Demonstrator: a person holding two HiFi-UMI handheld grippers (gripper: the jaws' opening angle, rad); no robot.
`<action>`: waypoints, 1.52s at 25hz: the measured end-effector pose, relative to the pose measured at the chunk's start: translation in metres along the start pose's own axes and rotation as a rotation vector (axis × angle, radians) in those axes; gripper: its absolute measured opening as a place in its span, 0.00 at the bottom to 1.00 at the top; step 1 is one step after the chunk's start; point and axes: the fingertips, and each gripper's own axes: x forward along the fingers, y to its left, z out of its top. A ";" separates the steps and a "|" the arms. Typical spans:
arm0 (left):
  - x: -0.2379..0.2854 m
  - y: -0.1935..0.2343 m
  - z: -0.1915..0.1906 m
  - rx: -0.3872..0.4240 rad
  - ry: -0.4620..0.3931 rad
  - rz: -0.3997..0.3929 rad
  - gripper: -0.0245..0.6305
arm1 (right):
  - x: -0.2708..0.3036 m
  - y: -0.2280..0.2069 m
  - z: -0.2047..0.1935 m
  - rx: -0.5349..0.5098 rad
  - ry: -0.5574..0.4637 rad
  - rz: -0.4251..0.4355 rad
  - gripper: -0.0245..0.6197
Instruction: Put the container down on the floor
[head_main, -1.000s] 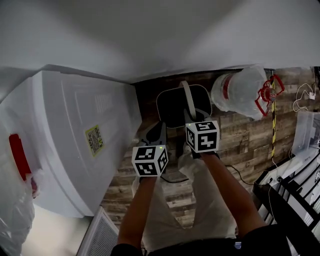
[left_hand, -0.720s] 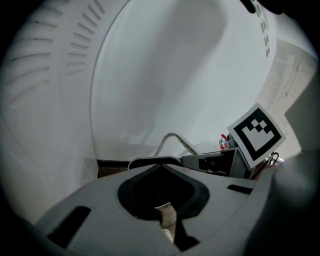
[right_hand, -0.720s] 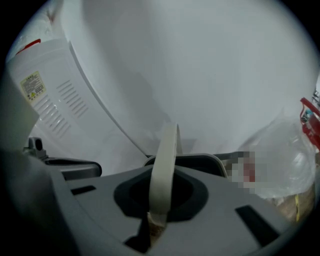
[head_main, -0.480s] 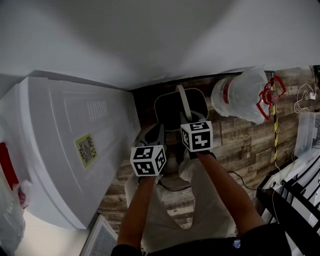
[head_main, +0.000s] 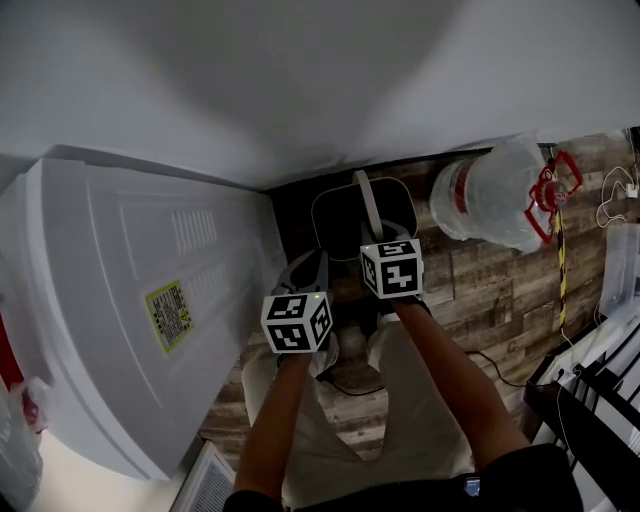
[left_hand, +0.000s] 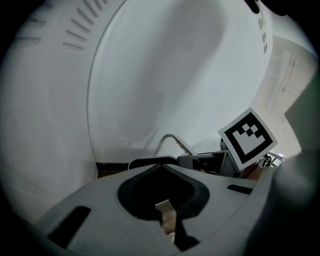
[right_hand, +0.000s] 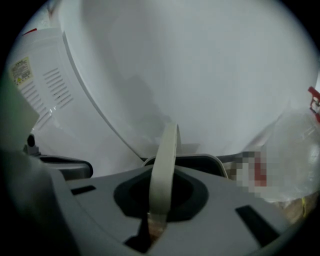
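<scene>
The container (head_main: 340, 225), a dark rounded bin with a pale rim, was seen low in the corner between the wall (head_main: 300, 80) and a large white appliance (head_main: 130, 290), above the plank floor (head_main: 470, 280). Whether its base already touched the planks could not be told from any view. Its pale bail handle (head_main: 369, 200) was raised upright over the opening. In the right gripper view this handle (right_hand: 165, 165) was seen passing between the jaws of the right gripper (right_hand: 156, 224), which were clamped tightly on the strap. The left gripper (head_main: 322, 256) was held just beside it, short of the bin. Its jaws were drawn together on nothing, with only a strip of floor showing through the slit in the left gripper view. A jug wrapped in clear plastic (head_main: 490, 190) was seen standing near the bin's right side. The step in hand was judged to be the lowering itself, carried by the right gripper alone and close to its end. The next move was judged to call for the base to be settled flat. After that the jaws would have to be parted and the handle allowed to fall clear.
</scene>
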 end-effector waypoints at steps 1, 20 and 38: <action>0.003 0.002 -0.001 -0.001 0.000 -0.001 0.06 | 0.004 0.000 -0.001 -0.003 -0.002 0.001 0.09; 0.038 0.032 -0.036 -0.023 0.054 -0.020 0.06 | 0.057 0.008 -0.013 -0.024 -0.029 0.009 0.09; 0.045 0.045 -0.065 -0.051 0.105 -0.018 0.06 | 0.076 0.018 -0.038 -0.031 -0.014 0.017 0.09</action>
